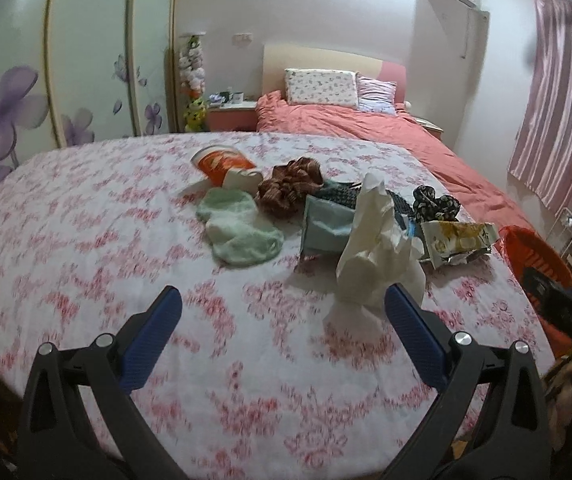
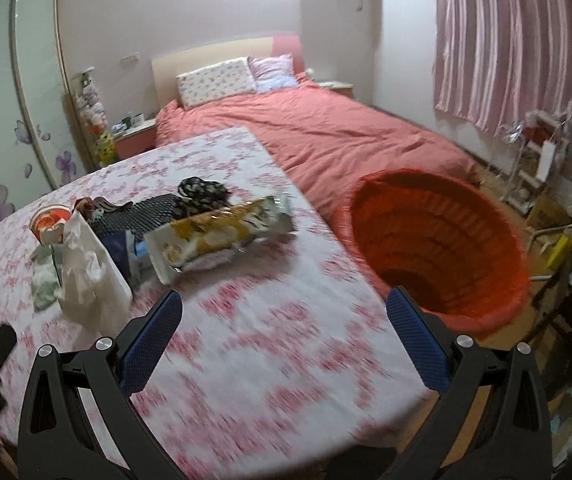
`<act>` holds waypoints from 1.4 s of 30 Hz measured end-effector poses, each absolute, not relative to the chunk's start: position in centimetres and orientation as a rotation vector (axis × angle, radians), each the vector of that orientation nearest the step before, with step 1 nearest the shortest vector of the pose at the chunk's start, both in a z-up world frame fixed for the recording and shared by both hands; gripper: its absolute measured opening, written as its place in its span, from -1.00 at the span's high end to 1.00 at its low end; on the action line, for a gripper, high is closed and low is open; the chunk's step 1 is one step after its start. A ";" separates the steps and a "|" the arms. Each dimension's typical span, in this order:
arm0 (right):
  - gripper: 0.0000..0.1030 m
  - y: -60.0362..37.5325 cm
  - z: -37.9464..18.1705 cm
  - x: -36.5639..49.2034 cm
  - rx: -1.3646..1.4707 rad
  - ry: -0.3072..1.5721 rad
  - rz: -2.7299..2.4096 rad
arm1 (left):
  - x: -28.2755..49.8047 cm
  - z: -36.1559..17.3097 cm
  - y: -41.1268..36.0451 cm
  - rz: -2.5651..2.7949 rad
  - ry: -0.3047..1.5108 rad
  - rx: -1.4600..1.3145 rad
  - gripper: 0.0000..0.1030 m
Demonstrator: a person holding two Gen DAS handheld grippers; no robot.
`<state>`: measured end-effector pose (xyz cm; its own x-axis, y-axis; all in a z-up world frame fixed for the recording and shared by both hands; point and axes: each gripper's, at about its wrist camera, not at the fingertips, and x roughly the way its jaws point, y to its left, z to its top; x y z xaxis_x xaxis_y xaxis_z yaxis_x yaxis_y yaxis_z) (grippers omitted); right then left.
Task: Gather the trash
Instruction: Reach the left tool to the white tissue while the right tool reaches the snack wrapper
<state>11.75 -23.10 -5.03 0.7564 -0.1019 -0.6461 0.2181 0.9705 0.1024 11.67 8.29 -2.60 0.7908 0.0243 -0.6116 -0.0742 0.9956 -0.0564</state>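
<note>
The red basket (image 2: 438,240), at right of the right-wrist frame beside the table (image 2: 245,360), looks empty. A snack wrapper (image 2: 217,236) and crumpled tissue (image 1: 374,248) lie mid-table. The left gripper (image 1: 283,304) and right gripper (image 2: 283,308) hover spread wide, grasping nothing.
</note>
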 end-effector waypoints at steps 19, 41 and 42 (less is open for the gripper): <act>-0.96 -19.3 -6.9 19.9 0.177 0.848 -0.196 | 15.8 -3.5 9.7 0.043 0.691 -0.107 -0.93; -0.39 -23.5 -8.0 20.3 0.319 0.868 -0.106 | 20.3 -5.5 4.7 -0.191 0.791 -0.132 -0.48; -0.39 -23.7 -8.0 20.3 0.318 0.869 -0.108 | 20.5 -5.6 4.5 -0.199 0.796 -0.127 -0.44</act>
